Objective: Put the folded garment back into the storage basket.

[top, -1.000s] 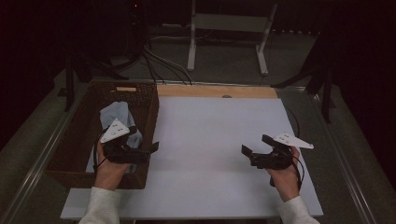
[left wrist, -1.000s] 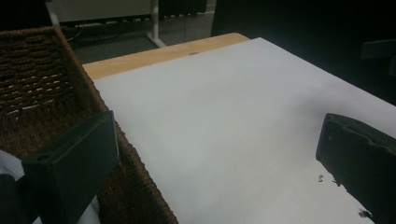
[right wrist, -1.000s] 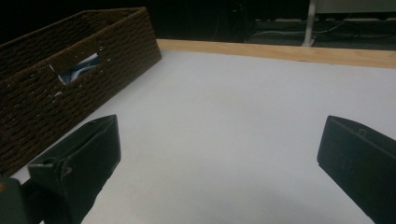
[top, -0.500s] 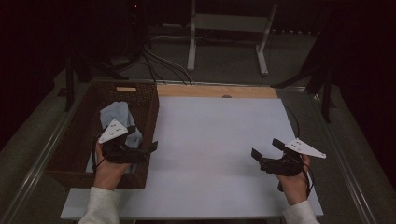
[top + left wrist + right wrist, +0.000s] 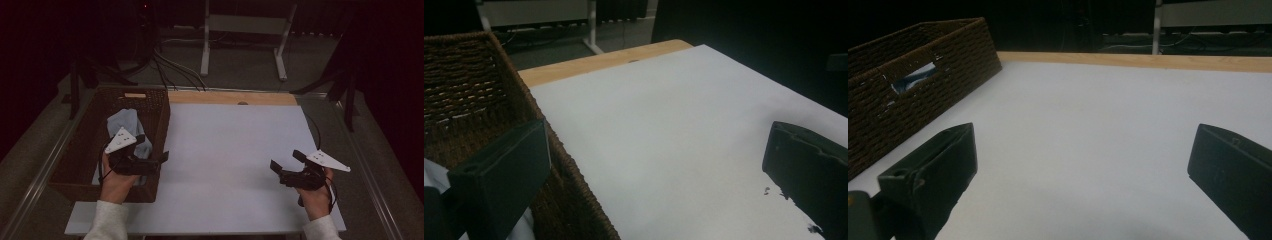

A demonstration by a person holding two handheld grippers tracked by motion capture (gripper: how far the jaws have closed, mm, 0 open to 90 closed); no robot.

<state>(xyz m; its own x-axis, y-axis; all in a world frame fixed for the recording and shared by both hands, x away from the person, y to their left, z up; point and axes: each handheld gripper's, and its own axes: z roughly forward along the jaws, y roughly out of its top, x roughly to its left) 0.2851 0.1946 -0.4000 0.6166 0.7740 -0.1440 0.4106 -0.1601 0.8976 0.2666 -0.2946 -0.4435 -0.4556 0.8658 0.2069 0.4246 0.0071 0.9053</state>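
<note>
Both of my grippers stood with jaws wide apart and held nothing: my left gripper (image 5: 150, 162) hung over the near right corner of the wicker basket (image 5: 162, 117), where the pale blue cloth (image 5: 125, 122) lay inside, while my right gripper (image 5: 285, 167) had drifted from a second before further right and nearer to me over the bare white tabletop (image 5: 230, 145). I judged that the right side made room, so the left could go down for the cloth.

The room is dim, its far side nearly black. A white-topped table (image 5: 235, 150) with a wooden far edge stands on grey floor (image 5: 240, 65); beyond it a white metal stand (image 5: 245, 30) and dark cables (image 5: 175, 65)
</note>
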